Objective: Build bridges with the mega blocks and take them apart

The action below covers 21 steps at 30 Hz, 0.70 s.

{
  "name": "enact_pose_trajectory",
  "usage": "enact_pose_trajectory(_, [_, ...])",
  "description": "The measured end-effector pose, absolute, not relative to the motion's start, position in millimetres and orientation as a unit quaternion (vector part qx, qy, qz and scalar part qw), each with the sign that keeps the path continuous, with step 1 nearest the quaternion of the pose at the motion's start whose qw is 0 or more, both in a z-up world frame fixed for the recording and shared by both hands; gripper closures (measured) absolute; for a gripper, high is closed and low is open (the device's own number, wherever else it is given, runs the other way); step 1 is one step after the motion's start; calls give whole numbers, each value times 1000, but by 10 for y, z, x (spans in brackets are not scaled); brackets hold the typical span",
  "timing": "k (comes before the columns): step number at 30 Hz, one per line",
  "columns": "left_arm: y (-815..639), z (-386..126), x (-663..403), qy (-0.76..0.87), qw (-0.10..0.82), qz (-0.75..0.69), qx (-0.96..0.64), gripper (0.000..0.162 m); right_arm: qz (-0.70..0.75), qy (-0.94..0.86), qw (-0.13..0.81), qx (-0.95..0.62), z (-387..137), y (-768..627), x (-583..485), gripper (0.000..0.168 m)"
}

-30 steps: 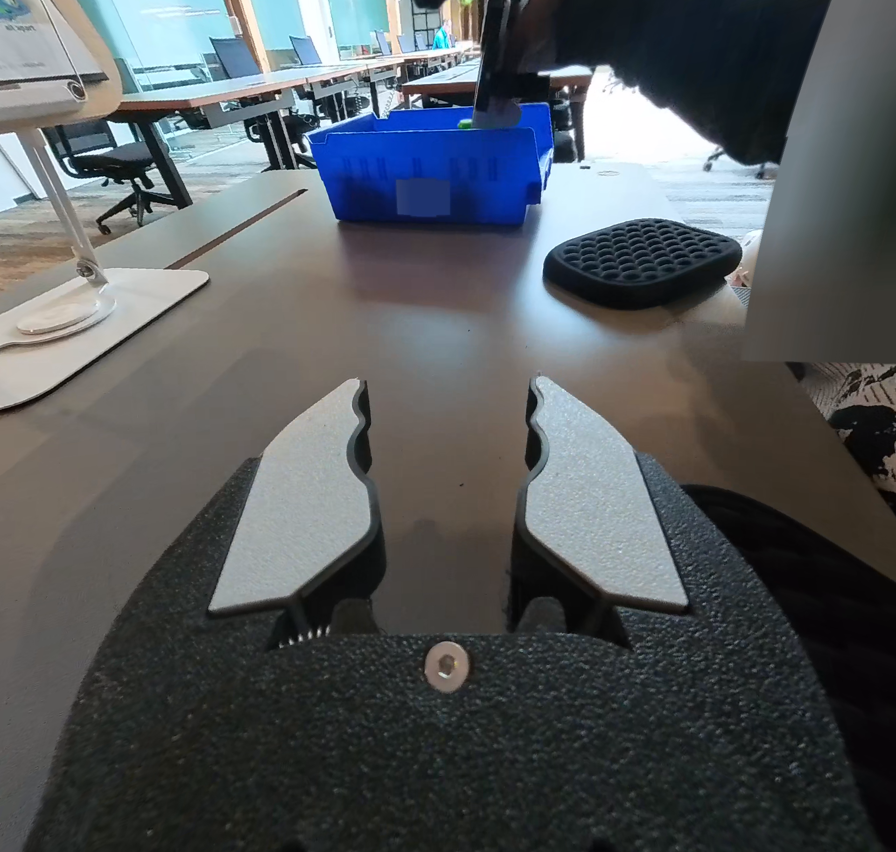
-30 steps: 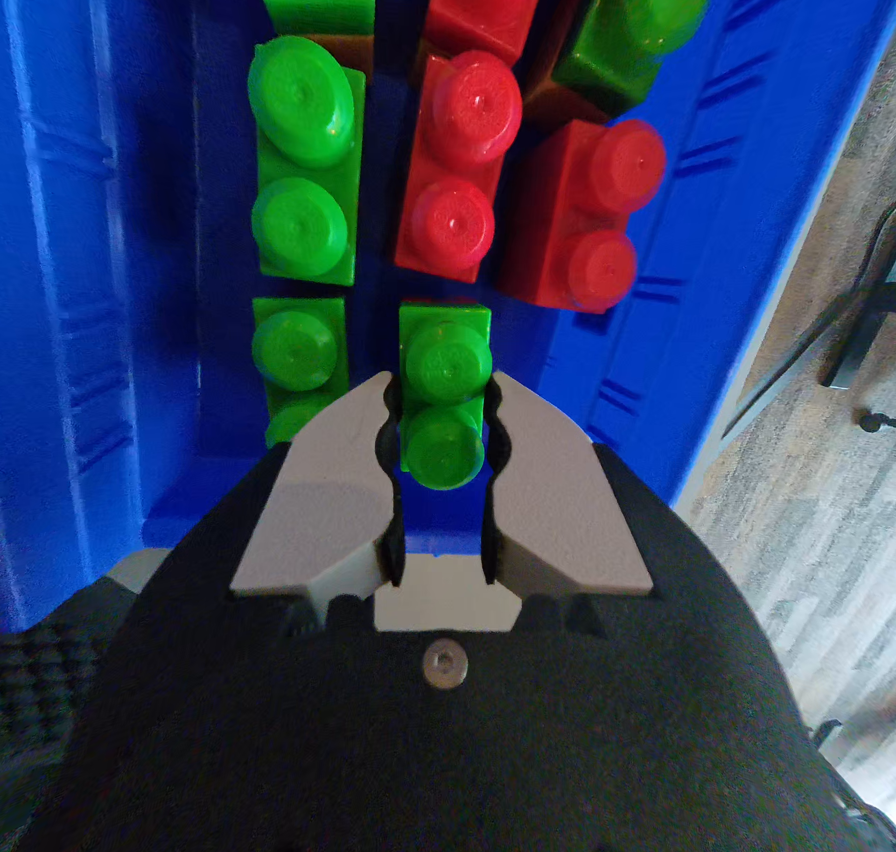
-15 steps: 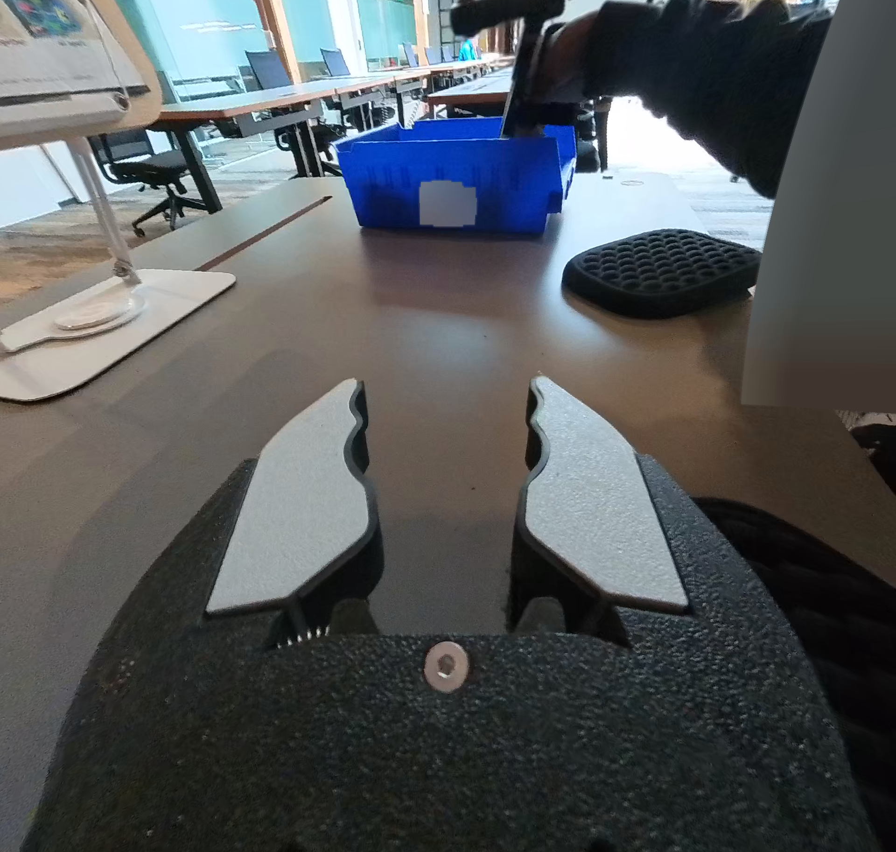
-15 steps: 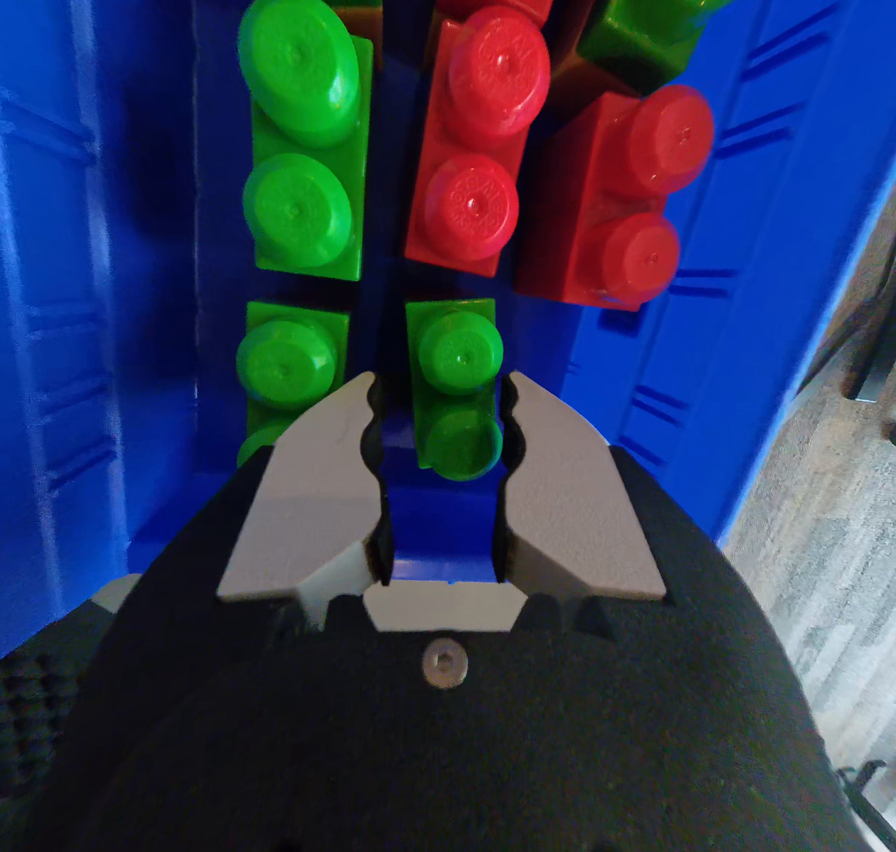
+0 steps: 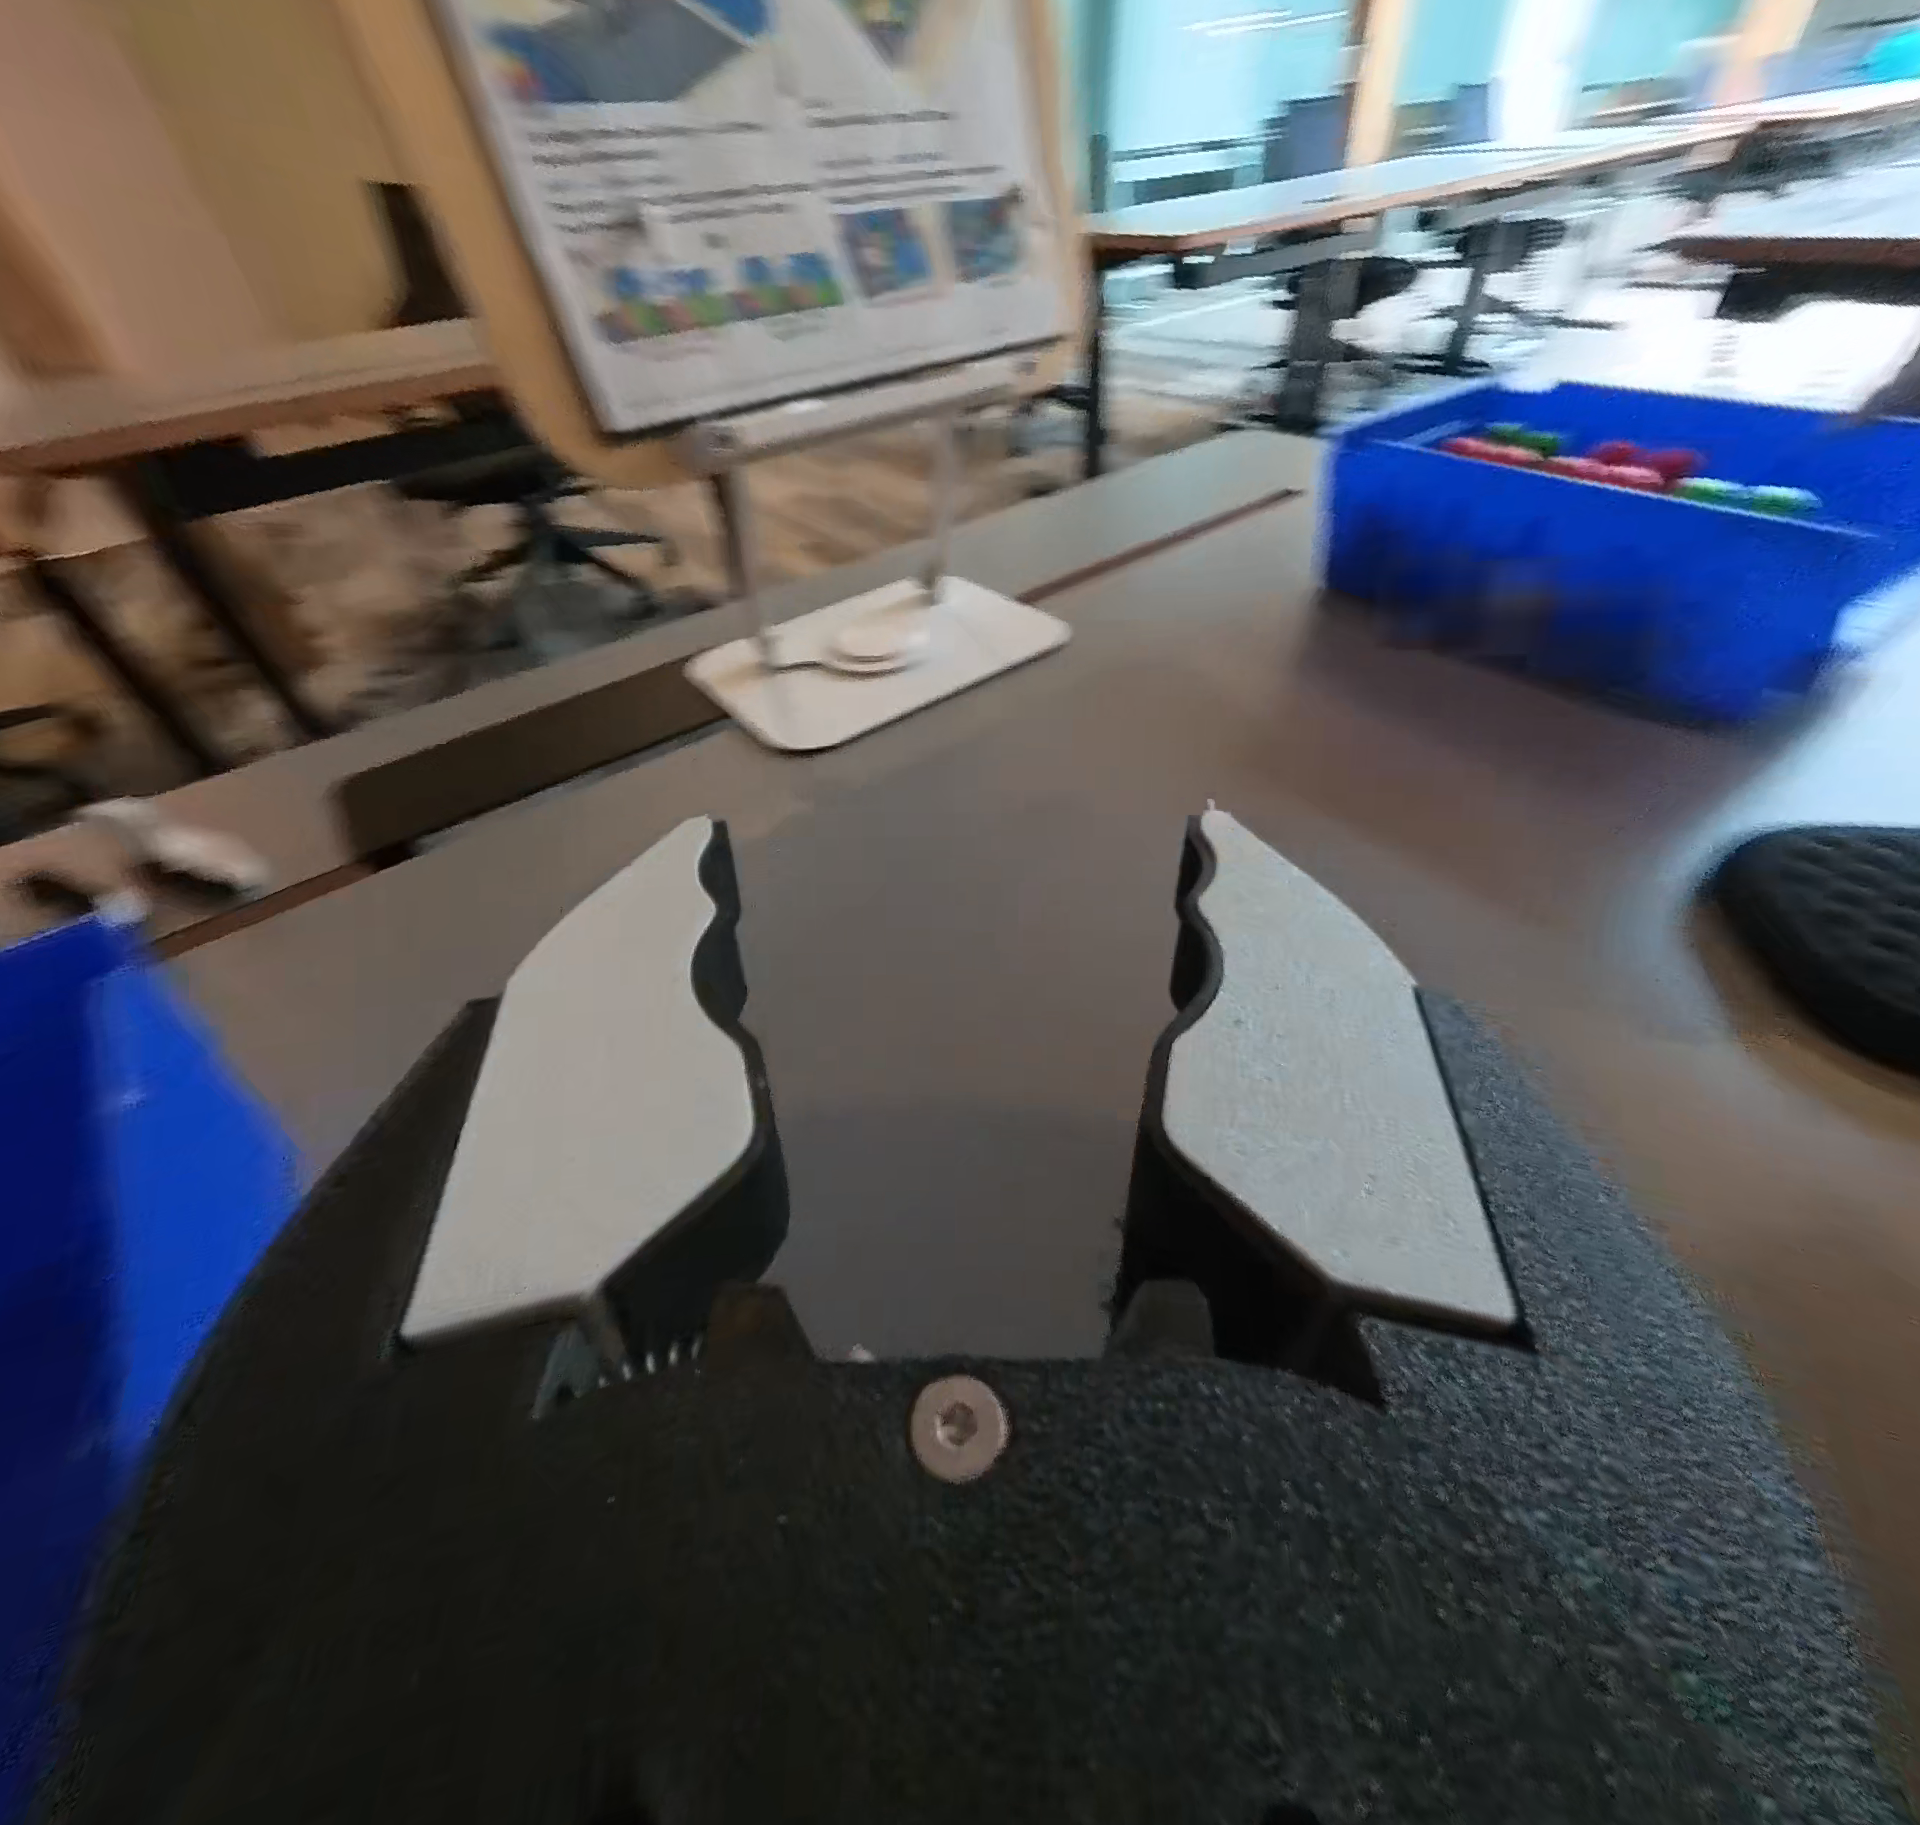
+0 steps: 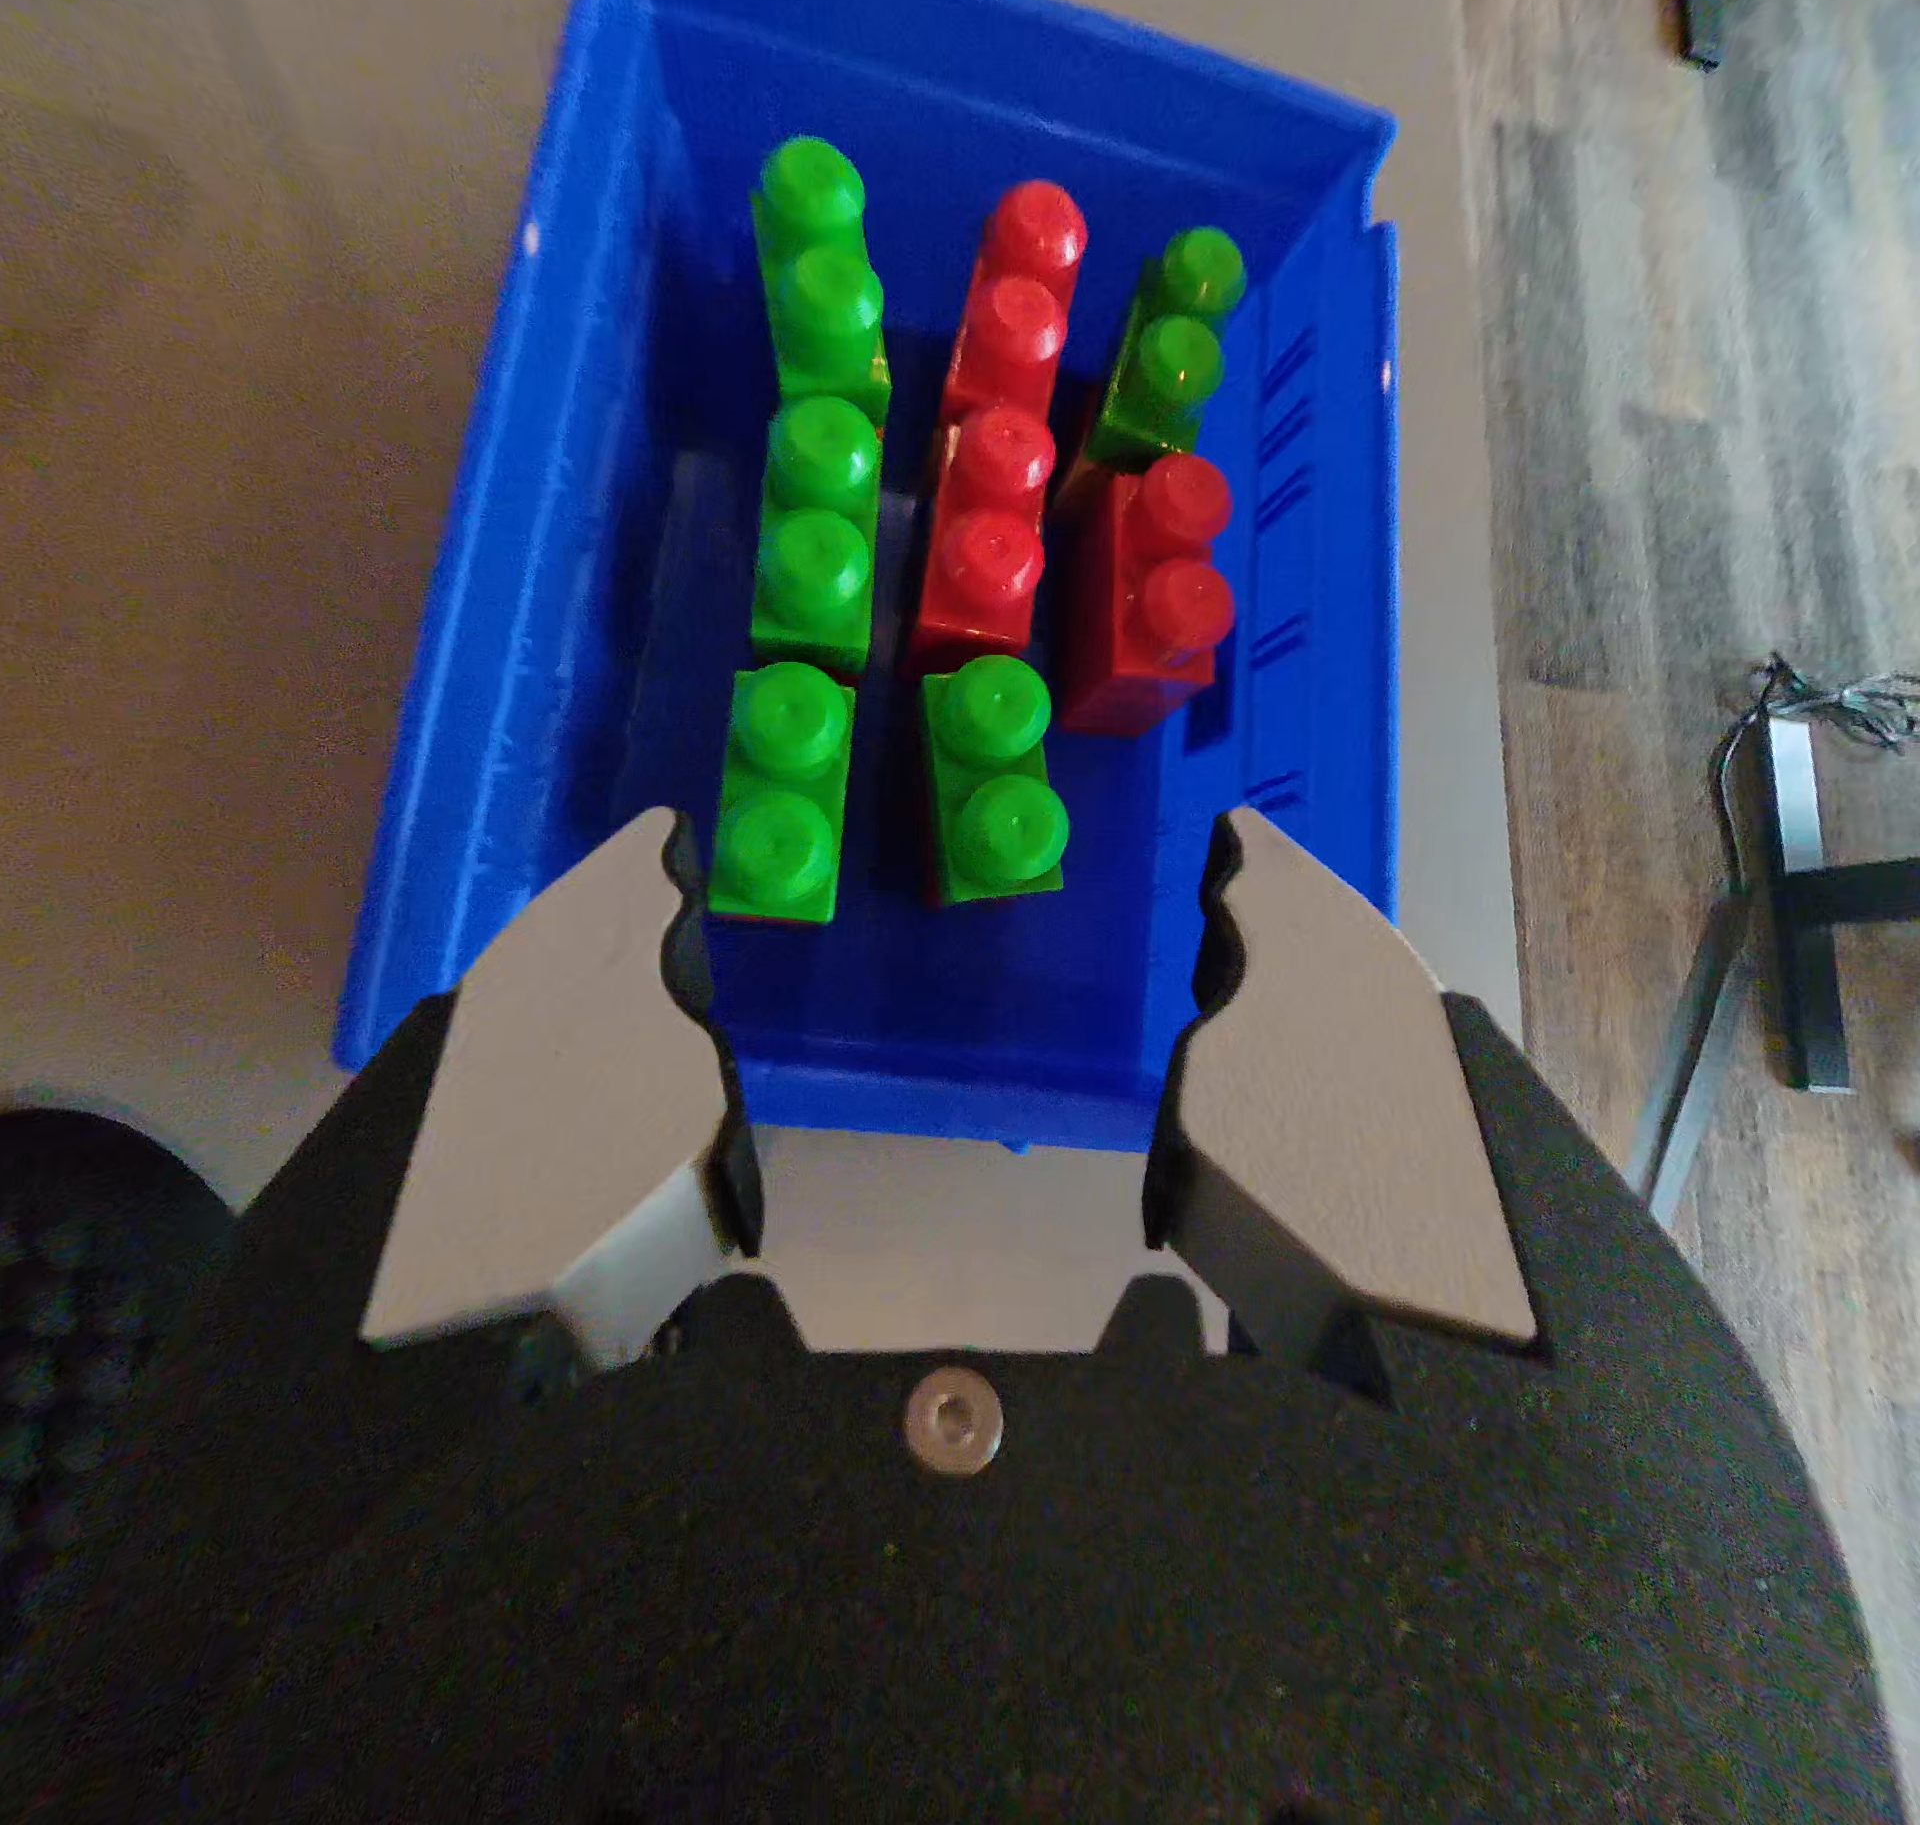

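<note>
A blue bin (image 6: 499, 570) holds several green and red mega blocks in rows. The nearest green block (image 6: 995, 783) lies in the bin just past my right gripper (image 6: 951, 840), which is open, empty and held high above the bin's near end. Another green block (image 6: 779, 793) lies to its left and a red block (image 6: 1148, 596) to its right. My left gripper (image 5: 961, 830) is open and empty over the dark table (image 5: 1195, 695). In the left wrist view the same bin (image 5: 1600, 570) stands at the far right with blocks showing over its rim.
A second blue bin (image 5: 94, 1193) sits at the left edge by my left gripper. A sign stand with a white base (image 5: 883, 653) stands ahead on the table. A black perforated pad (image 5: 1829, 934) lies at the right. The table edge and floor (image 6: 1662, 425) are right of the bin. Left tips to right tips: about 55 cm.
My right gripper let go of the green block, opened wide and rose above the bin. My left gripper swung left, with the stand ahead and the bin at far right.
</note>
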<state>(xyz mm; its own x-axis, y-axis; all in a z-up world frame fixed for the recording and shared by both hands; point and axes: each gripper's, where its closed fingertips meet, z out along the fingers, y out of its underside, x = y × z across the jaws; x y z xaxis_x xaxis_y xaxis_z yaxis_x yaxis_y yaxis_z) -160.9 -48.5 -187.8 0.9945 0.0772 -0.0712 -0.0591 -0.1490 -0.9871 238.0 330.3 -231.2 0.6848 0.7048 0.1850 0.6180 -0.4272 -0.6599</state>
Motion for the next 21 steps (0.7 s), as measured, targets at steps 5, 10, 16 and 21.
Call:
enact_pose_trajectory(5, [-953,-1613,-1937,-120,657,193,-719,81,91,-370,434,-816,-2193,3083,2402,67])
enact_pose_trajectory(10, [-1501,-1565,-2178,-218,617,289,-699,78,97,-344,499,-789,-2146,2858,2520,56])
enact_pose_trajectory(16, [-1818,-1647,-2073,-269,583,314,-699,77,88,-312,528,-785,-2160,2532,2743,49])
enact_pose_trajectory(21, [-1999,-1635,-1926,-289,601,327,-669,79,97,-270,577,-765,-2035,2259,2961,44])
